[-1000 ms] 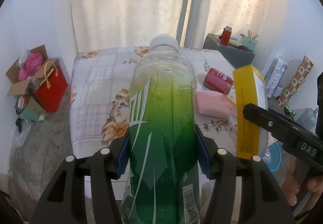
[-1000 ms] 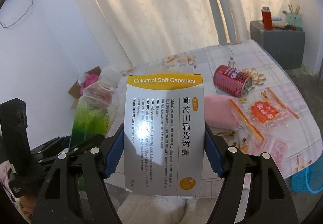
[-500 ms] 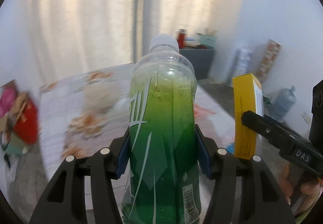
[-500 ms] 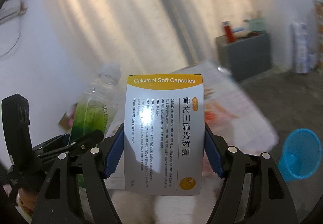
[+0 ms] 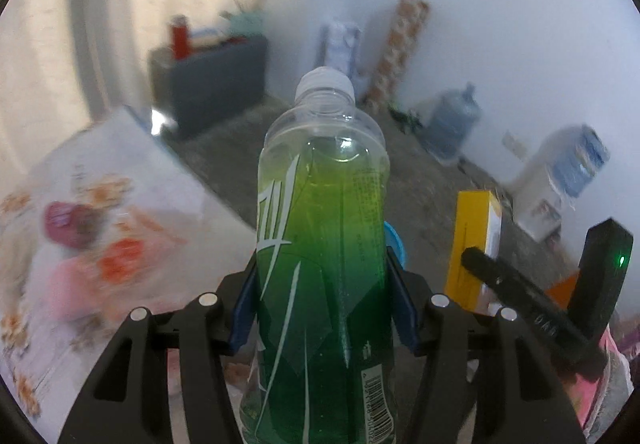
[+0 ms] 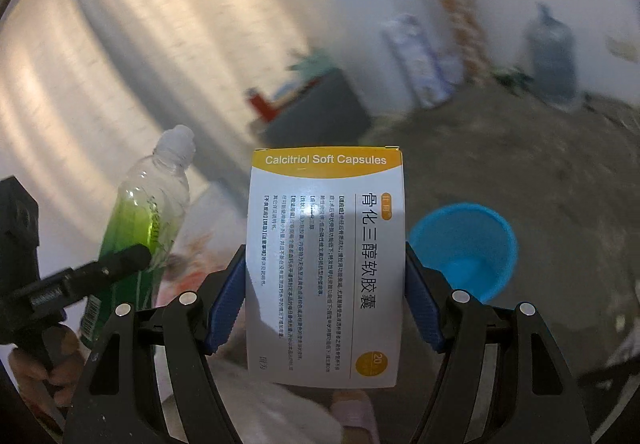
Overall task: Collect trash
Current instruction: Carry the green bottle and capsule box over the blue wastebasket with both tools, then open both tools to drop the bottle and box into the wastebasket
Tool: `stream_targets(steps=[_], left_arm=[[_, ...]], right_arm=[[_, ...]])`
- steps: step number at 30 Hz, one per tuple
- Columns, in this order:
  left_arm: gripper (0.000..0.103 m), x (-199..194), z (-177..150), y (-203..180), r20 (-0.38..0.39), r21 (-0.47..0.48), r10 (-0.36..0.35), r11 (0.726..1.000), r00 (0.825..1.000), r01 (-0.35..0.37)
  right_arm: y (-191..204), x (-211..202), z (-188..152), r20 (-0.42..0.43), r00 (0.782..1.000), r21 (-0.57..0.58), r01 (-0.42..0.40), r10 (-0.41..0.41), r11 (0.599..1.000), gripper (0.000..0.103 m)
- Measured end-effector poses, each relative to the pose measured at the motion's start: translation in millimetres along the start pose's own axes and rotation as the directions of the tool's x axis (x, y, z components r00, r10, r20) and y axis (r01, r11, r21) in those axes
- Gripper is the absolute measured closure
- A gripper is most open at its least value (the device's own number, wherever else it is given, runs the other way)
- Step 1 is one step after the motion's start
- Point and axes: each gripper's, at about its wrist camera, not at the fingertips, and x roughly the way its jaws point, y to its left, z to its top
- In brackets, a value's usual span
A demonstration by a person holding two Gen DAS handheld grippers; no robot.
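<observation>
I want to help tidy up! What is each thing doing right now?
Green drink bottle: capped, upright, clamped in left gripper.
Calcitriol capsule box: closed, upright, clamped in right gripper.
Blue bucket: on the floor, open, looks empty.

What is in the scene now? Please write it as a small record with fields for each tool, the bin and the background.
left tool: shut on the green bottle
right tool: shut on the capsule box
bin: blue bucket on the floor, right of the box in the right wrist view, nothing visible inside it
background: blurred; floral table, curtain
</observation>
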Motion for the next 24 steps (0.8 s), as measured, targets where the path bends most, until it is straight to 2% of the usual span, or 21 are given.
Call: stream_targets(steps=[4,9,12,15,17,19,22,24], left_arm=[[0.048,80.2,20.1,-41.8,-0.123,0.036,-0.016,0.999,0.992,0.021],[0.048,178.3,27.7,-72.2,-0.286,0.011,-0.006,1.0,0.958,0.01],[0.048,241.0,26.4,-80.2,-0.388,-0.018,-0.005,1.0,0.922,-0.002],[0.048,304.3,21.7,-81.7,-0.484,-0.057,-0.004,0.998,0.875,-0.026],[0.048,333.8,22.4,-79.5,-0.512,-0.069,0.01,0.996,0.859,-0.053],[0.048,361.4,23.2,-80.6,-0.525,-0.083,0.011,0.994,0.851,-0.065],[0.047,387.2,27.5,-80.1,-0.529,-0.099,0.0,0.993,0.848,-0.062],[0.036,394.4,31.3,-76.7,-0.511,-0.111,0.003,0.991,0.86,-0.07]], right_arm=[[-55.7,28.3,-7.4,-0.055,0.997,0.101,0.06,-0.055,0.993,0.035],[-108.9,77.8,-10.8,-0.163,0.983,0.203,0.116,-0.083,0.972,0.035],[-143.0,122.4,-13.4,-0.238,0.969,0.266,0.137,-0.072,0.954,0.035],[-173.3,161.3,-14.0,-0.302,0.951,0.307,0.164,-0.067,0.937,0.035],[-183.6,190.4,-16.1,-0.342,0.937,0.33,0.182,-0.062,0.926,0.035],[-195.8,210.3,-19.4,-0.364,0.93,0.357,0.186,-0.047,0.915,0.035],[-208.4,240.5,-16.6,-0.394,0.918,0.379,0.2,-0.038,0.904,0.035],[-217.8,261.0,-13.5,-0.417,0.908,0.374,0.207,-0.036,0.904,0.034]])
